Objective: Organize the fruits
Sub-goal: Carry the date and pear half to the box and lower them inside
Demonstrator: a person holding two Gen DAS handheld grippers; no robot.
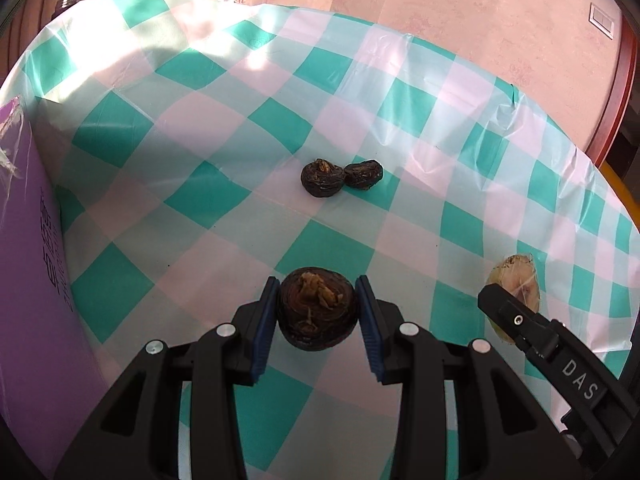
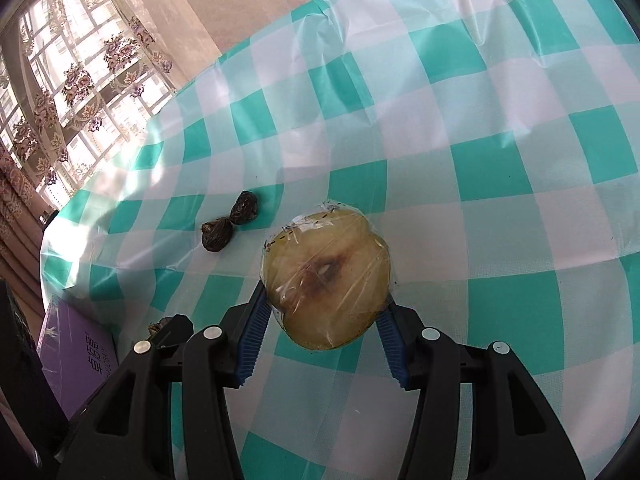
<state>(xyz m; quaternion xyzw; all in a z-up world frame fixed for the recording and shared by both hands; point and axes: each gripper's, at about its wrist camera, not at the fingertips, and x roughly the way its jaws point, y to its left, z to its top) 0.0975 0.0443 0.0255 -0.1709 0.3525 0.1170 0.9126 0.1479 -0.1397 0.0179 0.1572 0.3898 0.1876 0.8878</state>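
Sunlight comes through a window with flowery lace curtains [image 2: 76, 80] and falls on a tablecloth [image 1: 224, 200] with green and white squares. It covers the whole tabletop.

At the left edge of the tabletop sits a purple box [image 1: 28, 280] with writing on its side. It may be where the fruits go, but I cannot tell.

Next comes the left gripper [image 1: 318, 312]. Its two blue pads sit on both sides of a dark brown water chestnut [image 1: 318, 312]. The pads look like they touch it, so the claw is clenched on the chestnut, probably to carry it. I cannot tell if the chestnut rests on the cloth or is lifted a little.

Near the middle of the tabletop lie two more water chestnuts [image 1: 340, 178]. They touch each other, like a small pile. It looks like the same kind of fruit is being put together there.

On the right is the right gripper [image 2: 324, 320]. It is grasping a cut pear half [image 2: 326, 280] wrapped in clear plastic, with the flat cut side facing up. The pads hold its two sides, so the soft cut face is not squashed.

Only the right camera shows the brown core and the shiny wrap well. The left camera shows just a bit of the pear behind the other claw. Only the left camera shows the held chestnut.
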